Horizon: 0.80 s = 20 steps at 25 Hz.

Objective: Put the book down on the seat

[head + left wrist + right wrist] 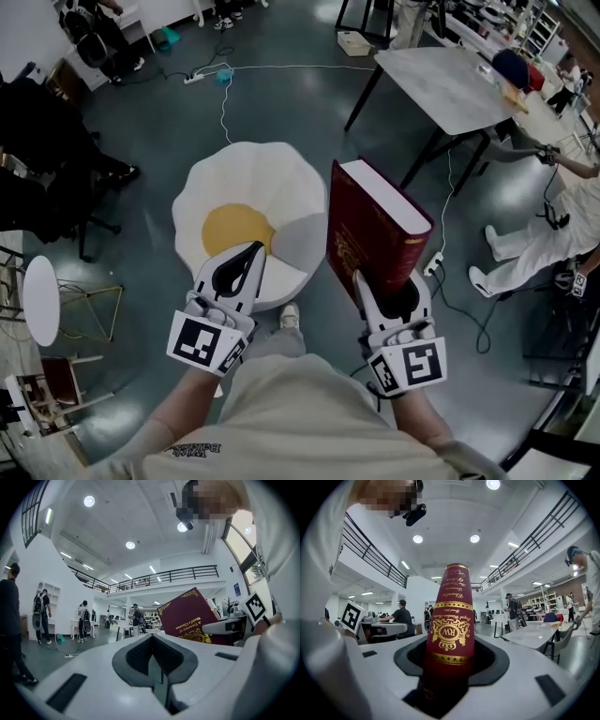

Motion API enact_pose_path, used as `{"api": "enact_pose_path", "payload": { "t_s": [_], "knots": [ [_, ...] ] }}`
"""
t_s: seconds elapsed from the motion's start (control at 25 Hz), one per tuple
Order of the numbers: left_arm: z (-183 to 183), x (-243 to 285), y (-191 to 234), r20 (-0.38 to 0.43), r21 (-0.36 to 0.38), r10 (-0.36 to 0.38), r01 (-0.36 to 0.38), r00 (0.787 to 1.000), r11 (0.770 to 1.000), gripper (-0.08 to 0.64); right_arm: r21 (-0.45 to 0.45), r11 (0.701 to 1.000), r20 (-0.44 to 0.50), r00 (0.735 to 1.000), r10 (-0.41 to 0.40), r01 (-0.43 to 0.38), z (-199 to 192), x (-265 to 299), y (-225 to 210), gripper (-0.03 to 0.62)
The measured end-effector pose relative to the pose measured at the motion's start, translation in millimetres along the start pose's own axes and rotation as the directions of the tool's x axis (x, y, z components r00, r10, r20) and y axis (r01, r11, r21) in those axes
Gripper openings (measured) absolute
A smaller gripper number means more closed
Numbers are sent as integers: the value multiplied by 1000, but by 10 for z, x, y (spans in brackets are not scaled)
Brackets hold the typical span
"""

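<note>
**A:** What could go wrong from here?

**B:** The book (375,230) hangs over the floor (281,94), just right of the seat (281,169), not above it. If it were let go here, I think it would miss the seat. The right gripper (389,281) is clamped on the near, lower end of the book only, so most of the weight stands above the grip. It could swing or slide between the jaws as it is tipped flat.

**A:** Could the other one help?

**B:** The left gripper (248,255) hovers over the near edge of the seat with its jaws together and nothing between them. It gives no support. The seat also looks rounded, with a yellow cushion (234,228) in the middle. A book set down on its edge there would likely topple.

**A:** How does the book look?

**B:** It is a thick hardback, dark red with gold ornament and lettering on the spine and cover, and it has a pale block of pages. It stands nearly upright, leaning slightly away to the far right. It looks heavy and stiff.
</note>
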<state>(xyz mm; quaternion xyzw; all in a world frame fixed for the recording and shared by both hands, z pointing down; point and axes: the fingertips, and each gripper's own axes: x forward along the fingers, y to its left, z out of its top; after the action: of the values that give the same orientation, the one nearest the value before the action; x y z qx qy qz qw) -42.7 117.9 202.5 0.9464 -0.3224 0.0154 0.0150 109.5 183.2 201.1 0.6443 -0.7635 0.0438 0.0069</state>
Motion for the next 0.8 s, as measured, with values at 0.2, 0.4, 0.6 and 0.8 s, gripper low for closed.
{"api": "enact_pose_path", "payload": {
  "t_s": [0.2, 0.4, 0.6, 0.8],
  "knots": [
    [106, 290, 569, 6, -9, -11, 11, 1000, 1000, 5, -5, 1000, -5, 1000, -3, 3, 146, 647, 48, 215],
    [107, 433, 985, 11, -20, -16, 16, 1000, 1000, 5, 2, 1000, -8, 1000, -7, 7, 177, 1078, 122, 215],
    [60, 505, 1267, 8, -35, -4, 4, 1000, 999, 5, -11, 1000, -13, 1000, 5, -5, 224, 1438, 153, 215],
    [15, 523, 1384, 10, -47, 14, -13, 1000, 999, 5, -24, 1000, -10, 1000, 19, -20, 267, 1589, 156, 216]
  ]
}}
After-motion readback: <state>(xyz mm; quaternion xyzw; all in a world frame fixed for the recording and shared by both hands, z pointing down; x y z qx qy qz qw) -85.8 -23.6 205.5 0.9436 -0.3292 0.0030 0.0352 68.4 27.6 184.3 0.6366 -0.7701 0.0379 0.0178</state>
